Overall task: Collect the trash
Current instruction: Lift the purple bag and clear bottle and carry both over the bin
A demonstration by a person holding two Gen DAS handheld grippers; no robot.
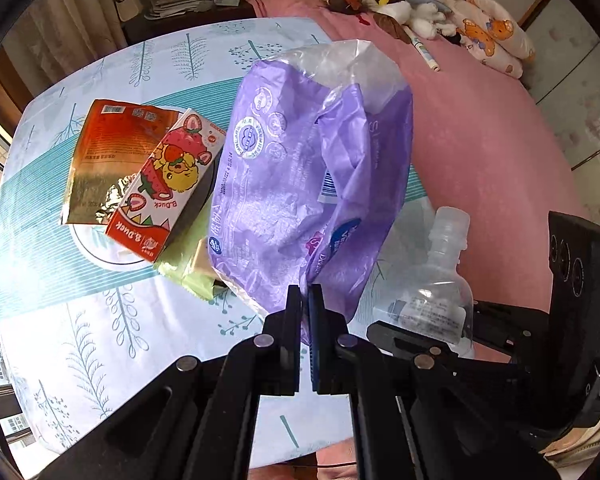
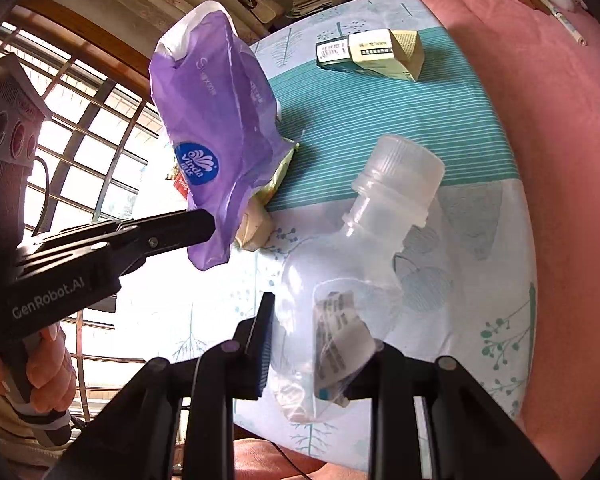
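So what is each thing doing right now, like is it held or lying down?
Left tool: shut on the purple bag.
Purple bag: empty, crumpled, lifted off the table.
Right tool: shut on the clear bottle.
Clear bottle: empty, cap on, tilted.
Strawberry box: lying flat.
Orange wrapper: torn open, lying flat.
Green box: lying flat.
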